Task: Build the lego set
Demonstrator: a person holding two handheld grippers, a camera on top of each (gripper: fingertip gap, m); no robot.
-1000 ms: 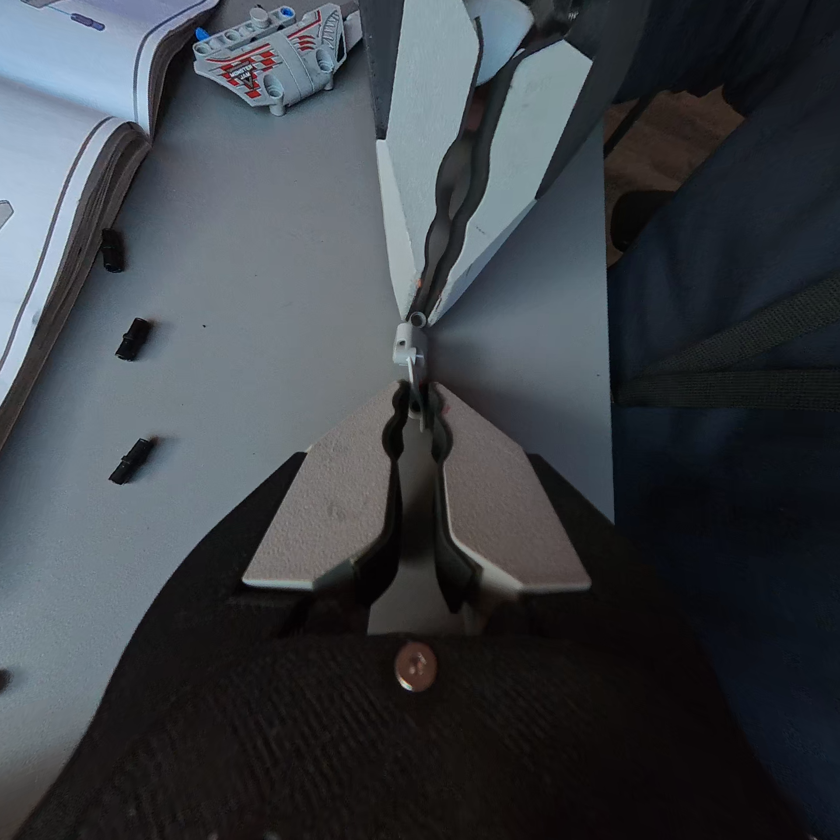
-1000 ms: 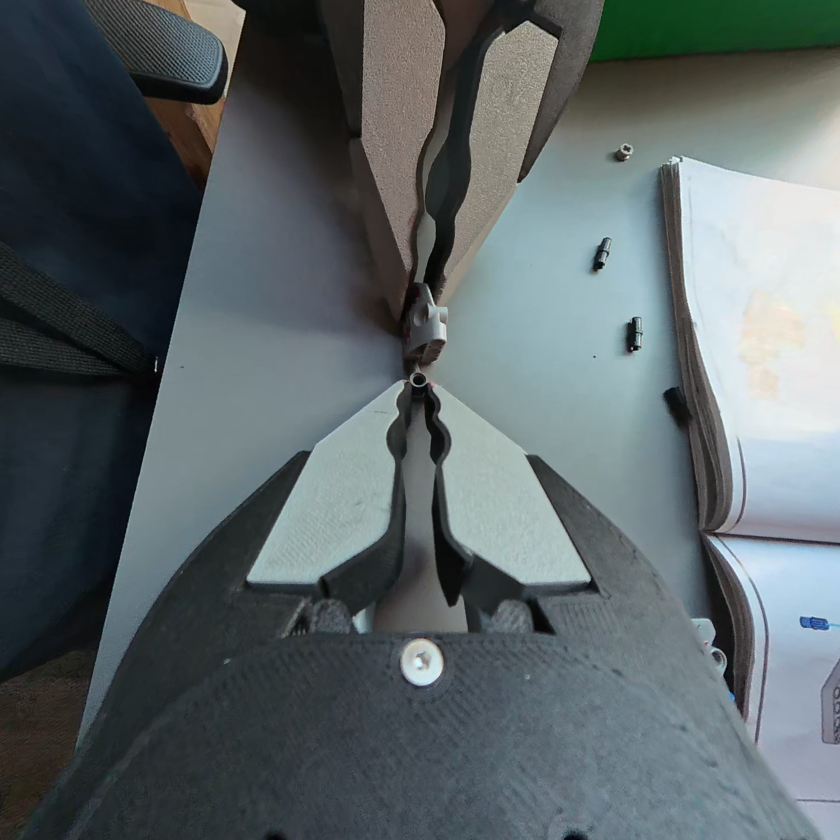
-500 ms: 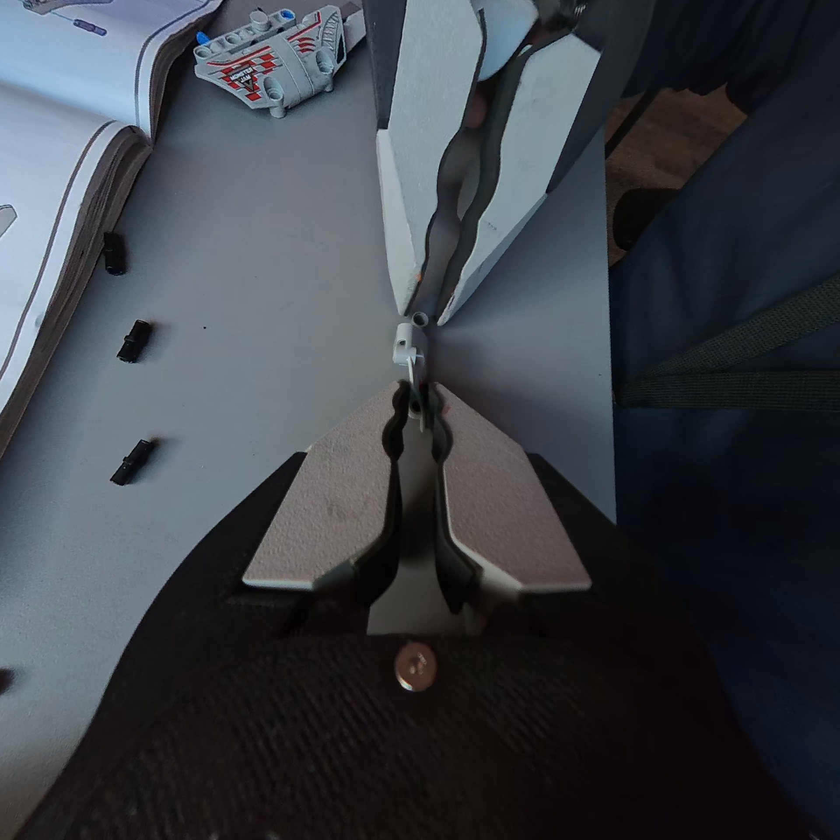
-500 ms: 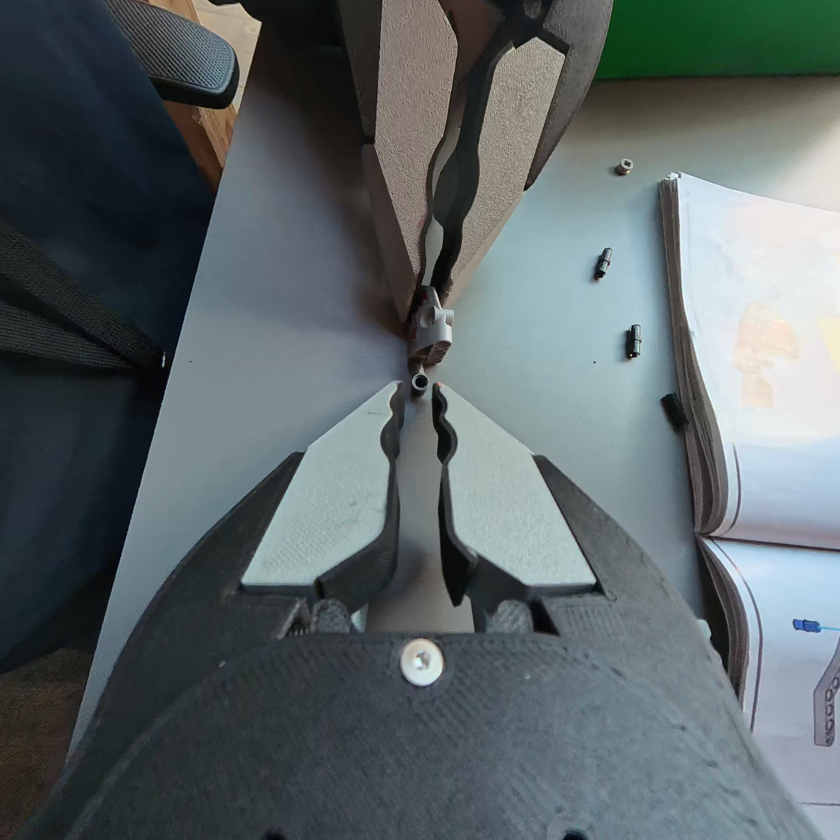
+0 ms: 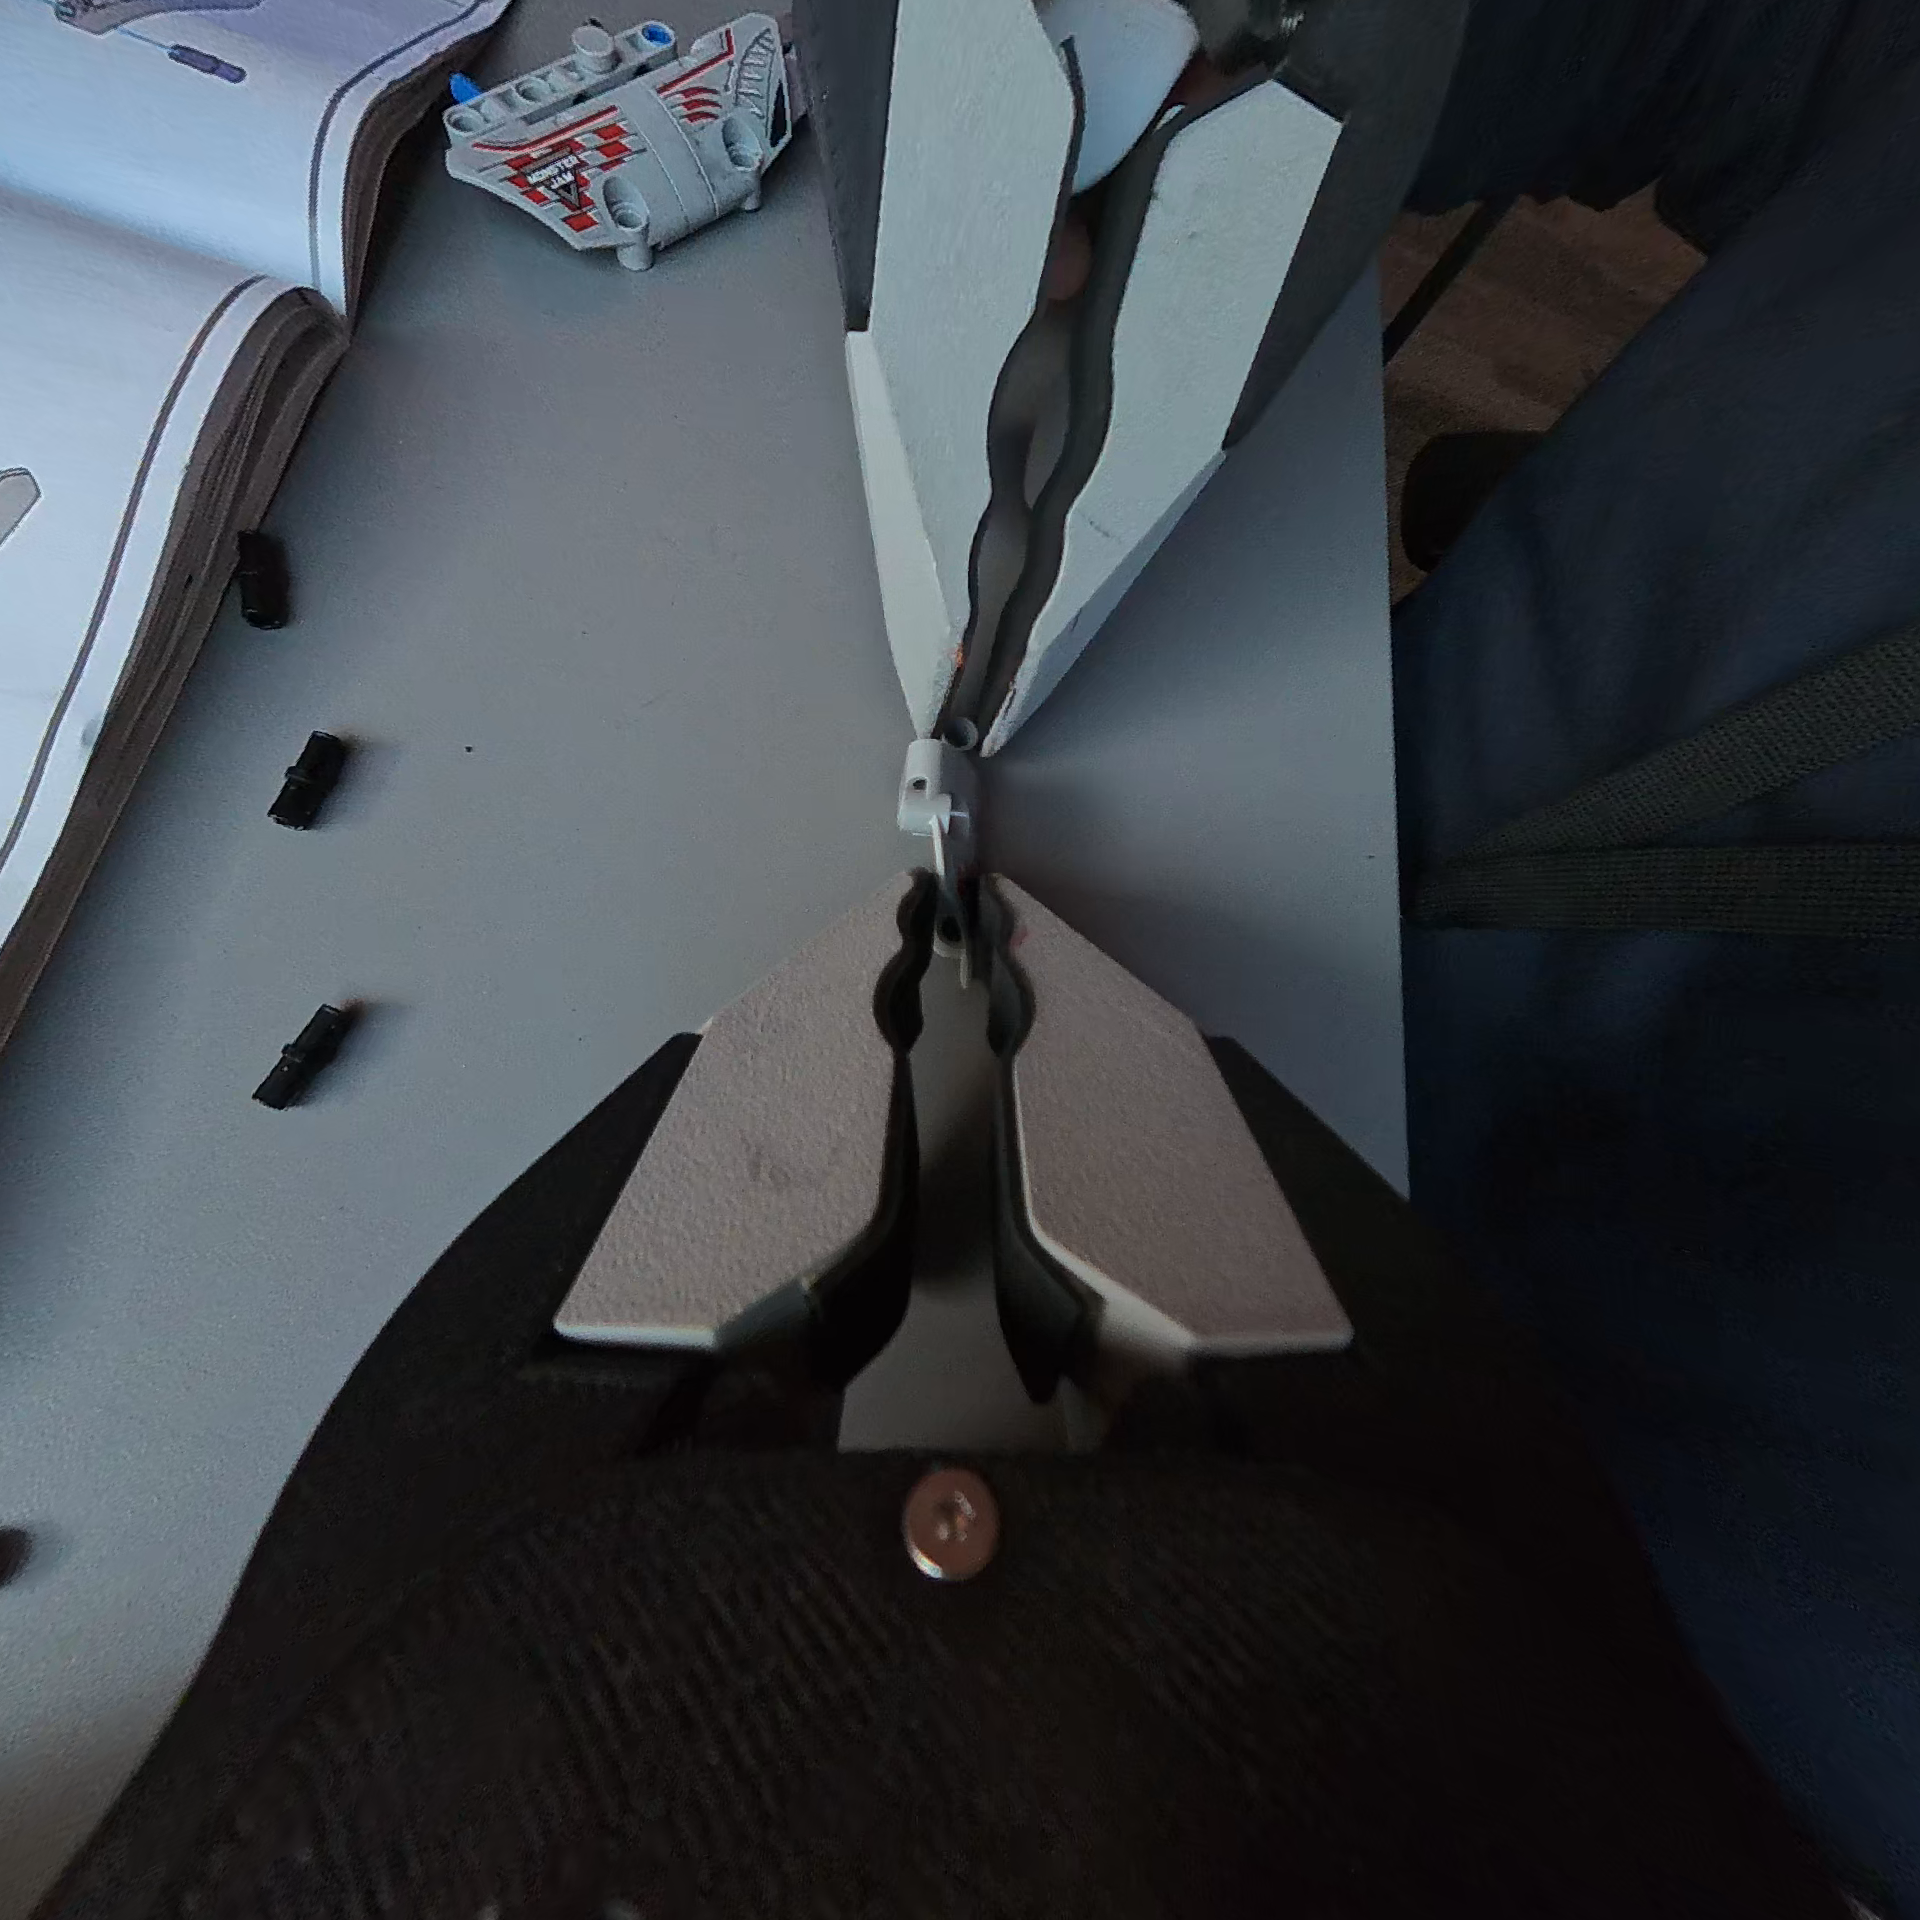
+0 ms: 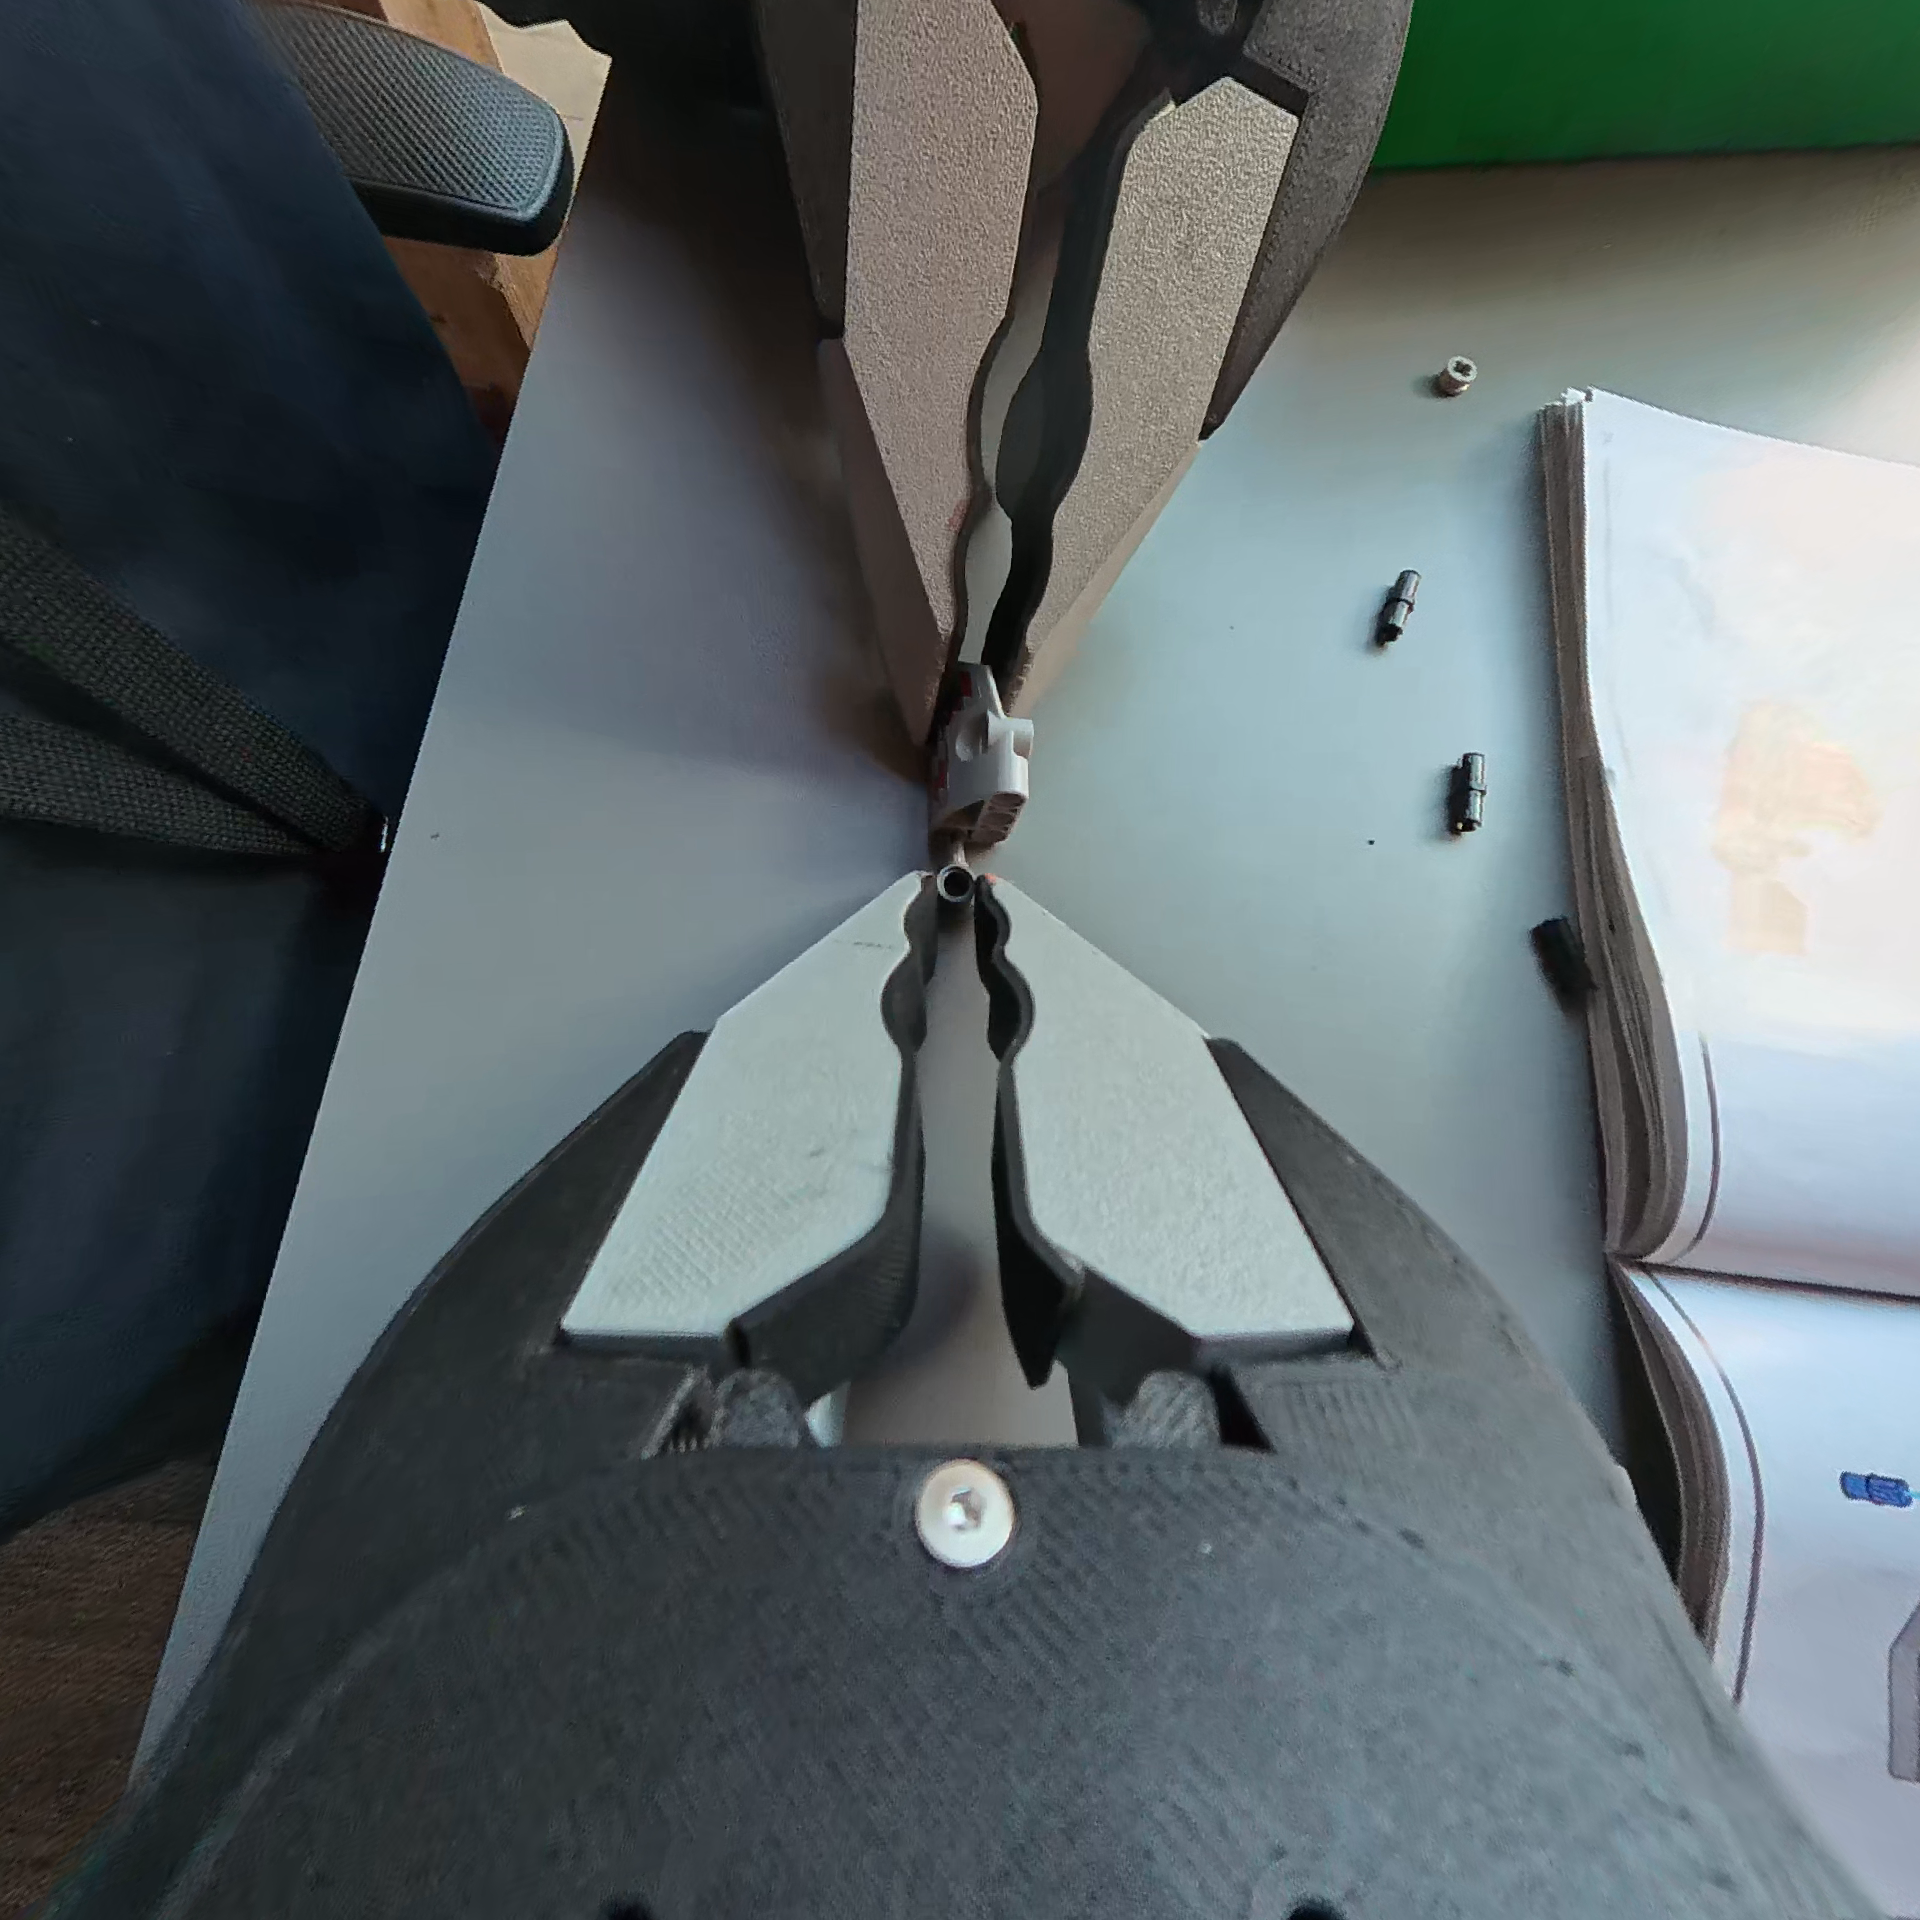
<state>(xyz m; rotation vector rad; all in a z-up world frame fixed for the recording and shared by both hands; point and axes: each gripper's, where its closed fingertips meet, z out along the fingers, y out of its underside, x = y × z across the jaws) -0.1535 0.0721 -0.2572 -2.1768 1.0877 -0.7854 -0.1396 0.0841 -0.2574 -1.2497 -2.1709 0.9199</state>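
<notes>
The left gripper (image 5: 954,914), its flat grainy fingers edged in wavy black rubber, pinches a small light grey lego connector (image 5: 932,798) at the tips. Nose to nose with it, the right gripper (image 6: 956,896) is closed narrowly on a short grey tubular pin (image 6: 954,884) set against the connector. Beyond, on the smooth grey table (image 5: 582,540), lie three ridged black pins (image 5: 307,779), a thick open instruction booklet (image 5: 125,343) and a wedge-shaped grey panel (image 5: 623,156) with red striping.
</notes>
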